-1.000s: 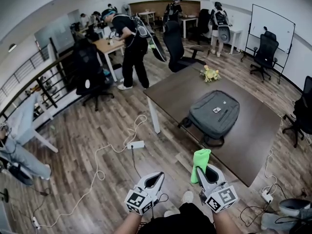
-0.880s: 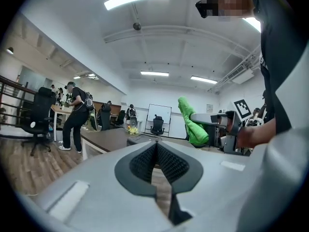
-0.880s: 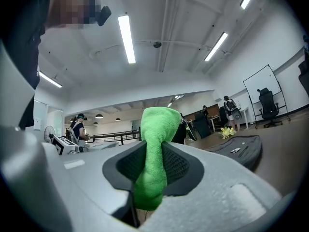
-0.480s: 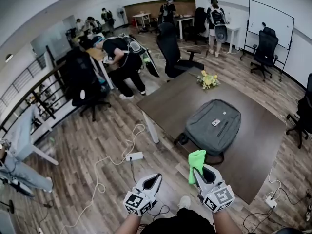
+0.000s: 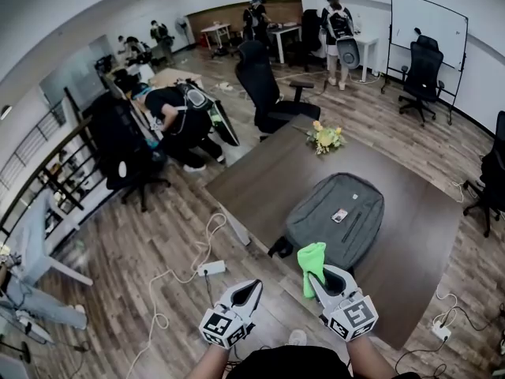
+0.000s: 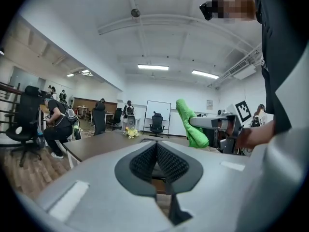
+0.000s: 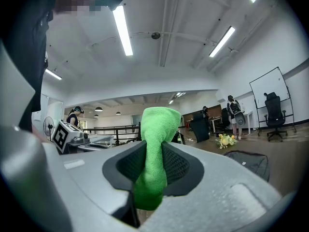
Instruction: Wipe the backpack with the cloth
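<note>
Two grippers are held low, side by side. The left gripper [image 6: 155, 147] has its jaws together, the pads meeting at the tips with nothing between them. The right gripper [image 7: 153, 154] has its jaws clamped on the green cloth [image 7: 157, 129]. The cloth is pinched partway along its length; one end stands upright above the jaw tips and the other hangs below them.

The grey backpack [image 5: 335, 219] lies flat on the dark brown table [image 5: 256, 176], ahead of the right gripper. In the right gripper view it sits ahead and to the right of the jaws, lower than the cloth and clear of it. In the head view the cloth's top overlaps the backpack's near edge; no contact is visible.

The left gripper is just left of the right one, off the table's near corner and over the wooden floor [image 5: 158, 243]. A white power strip [image 5: 211, 268] with its cable lies on the floor ahead and left of it.

Beyond the backpack, on the far part of the table, stands a small bunch of yellow flowers [image 5: 324, 136]
</note>
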`<action>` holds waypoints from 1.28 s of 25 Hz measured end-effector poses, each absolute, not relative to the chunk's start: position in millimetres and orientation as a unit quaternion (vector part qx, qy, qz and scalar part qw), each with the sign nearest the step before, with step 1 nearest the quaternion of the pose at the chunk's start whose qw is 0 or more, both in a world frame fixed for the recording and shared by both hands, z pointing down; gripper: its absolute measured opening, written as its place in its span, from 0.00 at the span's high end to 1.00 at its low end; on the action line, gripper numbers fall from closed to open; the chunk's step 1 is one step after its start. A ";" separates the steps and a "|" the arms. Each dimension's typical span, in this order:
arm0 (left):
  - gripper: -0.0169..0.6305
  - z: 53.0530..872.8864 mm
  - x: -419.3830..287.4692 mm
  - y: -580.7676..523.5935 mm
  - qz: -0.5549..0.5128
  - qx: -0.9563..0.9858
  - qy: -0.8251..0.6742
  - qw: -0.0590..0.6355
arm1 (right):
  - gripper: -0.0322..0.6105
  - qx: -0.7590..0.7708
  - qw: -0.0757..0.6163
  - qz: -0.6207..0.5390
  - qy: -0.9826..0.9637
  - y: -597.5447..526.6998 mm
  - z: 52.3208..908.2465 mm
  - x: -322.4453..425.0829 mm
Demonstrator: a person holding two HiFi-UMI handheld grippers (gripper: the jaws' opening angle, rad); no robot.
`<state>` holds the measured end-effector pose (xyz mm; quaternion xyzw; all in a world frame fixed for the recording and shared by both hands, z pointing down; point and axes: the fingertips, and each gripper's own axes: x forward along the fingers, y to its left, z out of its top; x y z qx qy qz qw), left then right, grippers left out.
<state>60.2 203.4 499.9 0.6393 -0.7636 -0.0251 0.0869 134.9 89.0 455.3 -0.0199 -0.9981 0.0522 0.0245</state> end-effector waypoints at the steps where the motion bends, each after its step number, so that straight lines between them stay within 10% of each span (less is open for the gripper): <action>1: 0.94 499.2 56.9 197.7 -0.025 0.640 -0.763 0.085 | 0.80 -0.022 0.025 0.052 -0.998 85.5 456.4 131.9; 32: 0.94 521.5 -35.7 89.6 -0.024 0.662 -0.742 0.104 | 0.80 -0.009 0.083 0.054 -0.995 0.4 499.7 61.8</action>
